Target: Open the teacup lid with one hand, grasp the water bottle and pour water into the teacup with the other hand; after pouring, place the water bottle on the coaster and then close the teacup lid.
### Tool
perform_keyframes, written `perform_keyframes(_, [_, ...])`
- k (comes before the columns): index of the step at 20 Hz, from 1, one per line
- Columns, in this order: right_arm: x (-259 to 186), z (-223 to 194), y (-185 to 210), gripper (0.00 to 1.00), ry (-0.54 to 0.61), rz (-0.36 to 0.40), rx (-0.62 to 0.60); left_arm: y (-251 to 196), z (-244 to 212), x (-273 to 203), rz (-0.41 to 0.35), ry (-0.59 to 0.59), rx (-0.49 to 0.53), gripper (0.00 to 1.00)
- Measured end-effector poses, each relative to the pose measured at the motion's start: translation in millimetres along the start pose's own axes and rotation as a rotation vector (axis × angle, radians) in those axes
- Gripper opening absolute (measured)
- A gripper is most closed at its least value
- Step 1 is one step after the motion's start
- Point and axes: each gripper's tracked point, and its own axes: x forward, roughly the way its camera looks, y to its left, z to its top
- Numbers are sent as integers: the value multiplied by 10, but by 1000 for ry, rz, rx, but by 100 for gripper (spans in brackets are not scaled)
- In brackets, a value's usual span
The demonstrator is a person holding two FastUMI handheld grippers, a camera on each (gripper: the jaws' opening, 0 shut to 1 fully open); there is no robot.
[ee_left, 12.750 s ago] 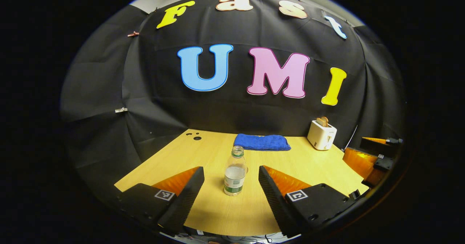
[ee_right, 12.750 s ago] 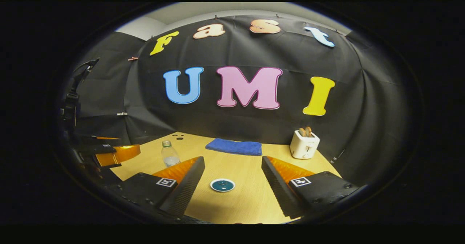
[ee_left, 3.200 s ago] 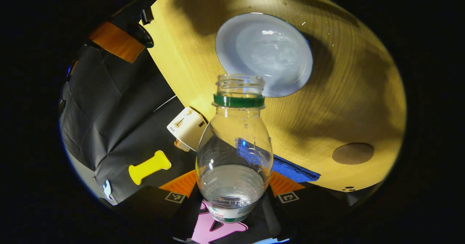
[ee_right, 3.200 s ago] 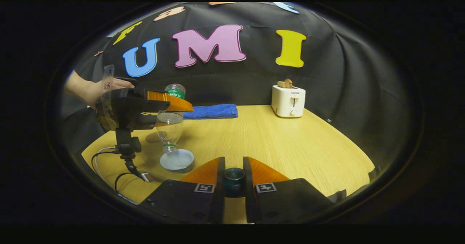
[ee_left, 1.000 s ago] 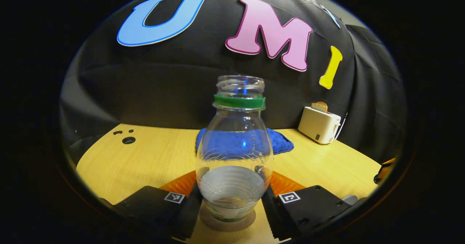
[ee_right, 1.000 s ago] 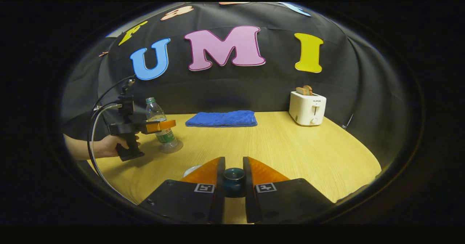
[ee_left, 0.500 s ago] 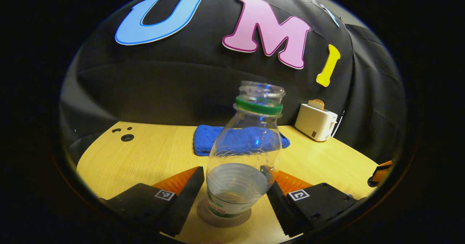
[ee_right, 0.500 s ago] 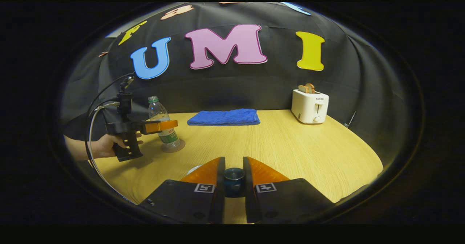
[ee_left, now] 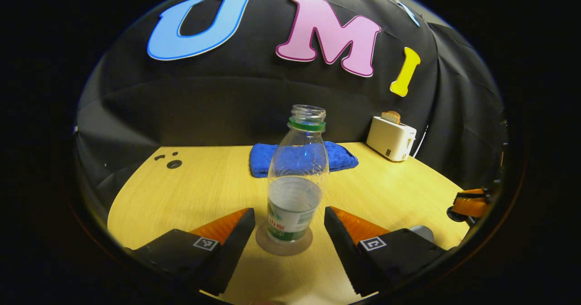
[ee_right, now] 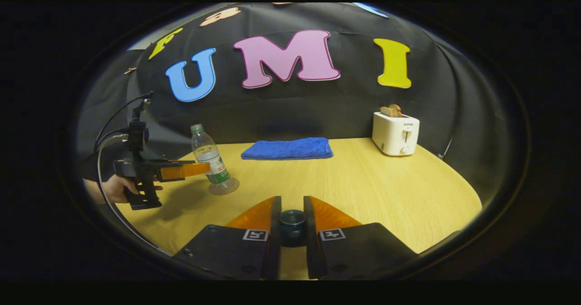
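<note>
A clear water bottle (ee_left: 294, 191), uncapped and part full, stands upright on a round coaster (ee_left: 272, 249). My left gripper (ee_left: 288, 212) is open, its fingers on either side of the bottle and apart from it. In the right gripper view the bottle (ee_right: 208, 156) and coaster (ee_right: 227, 188) are at the left, with the left gripper (ee_right: 193, 169) just short of them, held by a hand (ee_right: 113, 188). My right gripper (ee_right: 292, 199) is shut on the dark teal teacup lid (ee_right: 292, 223). A pale round rim (ee_left: 422, 232), perhaps the teacup, peeks past my left gripper's right finger.
A folded blue towel (ee_right: 287, 148) lies at the back of the wooden table (ee_right: 363, 182). A white toaster (ee_right: 396, 133) holding bread stands at the back right. Small holes (ee_left: 174, 164) mark the table's far left corner. The right gripper (ee_left: 470, 204) shows at the far right edge.
My left gripper has let go of the bottle, opened and drawn back; the bottle went from tilted to upright on the coaster. My right gripper keeps the lid and has barely moved.
</note>
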Motion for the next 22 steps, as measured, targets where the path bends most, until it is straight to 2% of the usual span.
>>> perform_keyframes(4, [116, 31, 226, 26, -54, 77, -11, -62, -100, -497, 4, 5, -70, 97])
perform_keyframes(8, [220, -133, 414, 26, -76, 129, -50, -27, -184, -914, 32, 0, -104, 97])
perform_keyframes(10, [238, -216, 439, 27, -91, 124, -77, 23, -165, -1062, 53, -18, -127, 98])
perform_keyframes(14, [300, -451, 448, 30, -75, 112, -103, -26, -201, -1237, 44, -27, -175, 96])
perform_keyframes(15, [301, -465, 441, 31, -82, 106, -113, -33, -226, -1259, 46, -25, -170, 92])
perform_keyframes(16, [327, -440, 416, 20, -100, 90, -132, -35, -248, -1272, 50, -23, -166, 96])
perform_keyframes(17, [330, -430, 398, 20, -113, 79, -148, -48, -273, -1278, 53, -22, -165, 92])
perform_keyframes(18, [350, -456, 397, 31, -111, 76, -152, -71, -299, -1278, 52, -17, -171, 96])
perform_keyframes(19, [381, -502, 398, 21, -99, 76, -146, -93, -332, -1275, 52, -11, -181, 96])
perform_keyframes(21, [434, -595, 390, 22, -65, 75, -141, -145, -355, -1292, 49, -10, -201, 96])
perform_keyframes(22, [420, -554, 386, 33, -73, 80, -140, -158, -350, -1291, 50, -13, -209, 96])
